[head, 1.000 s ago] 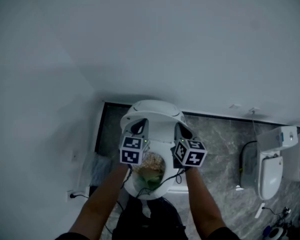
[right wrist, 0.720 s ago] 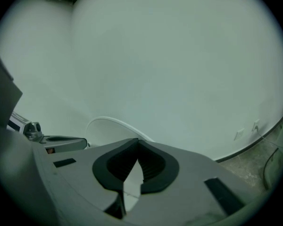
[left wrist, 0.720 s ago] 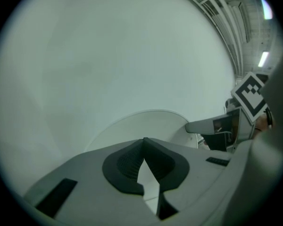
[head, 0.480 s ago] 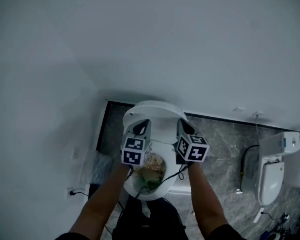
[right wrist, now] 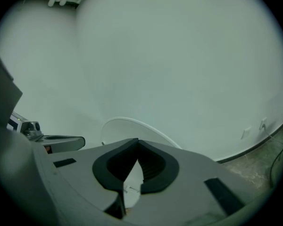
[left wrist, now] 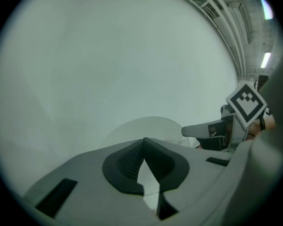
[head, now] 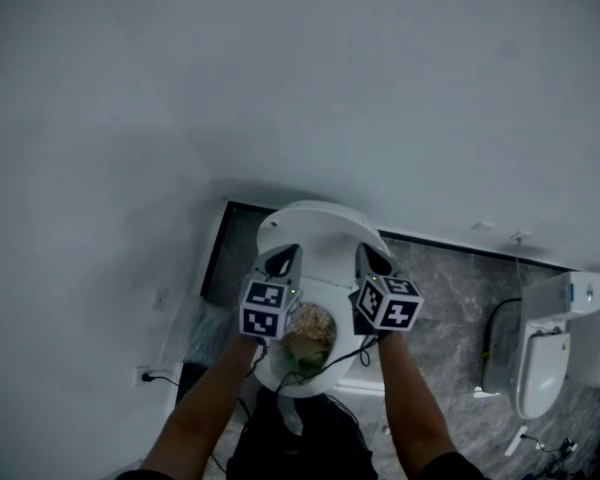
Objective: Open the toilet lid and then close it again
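The lid (head: 315, 226) of the toilet stands raised, leaning back toward the pale wall (head: 380, 88) in the corner of the room, so the opening half of the task looks done and closing is the step in hand. Below it the bowl (head: 325, 378) is uncovered, with something brown and green inside that is too blurred to name. The left gripper (head: 280, 260) and the right gripper (head: 372, 258) are held side by side over the bowl, both angled down toward the lid's lower half, one on each side of its middle. Each gripper's jaws are pressed together with nothing between them. Each gripper view shows the lid's rounded white face just ahead of the tips, and whether the tips touch it cannot be told. To close the lid well, the person would likely keep both jaws together and use them as blunt pushers. The tips would reach up over the top edge, level with each other, and draw the lid forward until it passes its balance point. From there the tips should probably move to the front face and carry the weight down slowly, so that the lid does not drop and slam. The plastic looks smooth, so a tip could slide off; even contact on both sides should keep the lid from twisting. Dark marbled floor (head: 440, 278) surrounds the toilet, and a second toilet (head: 530, 353) stands well apart at the right.
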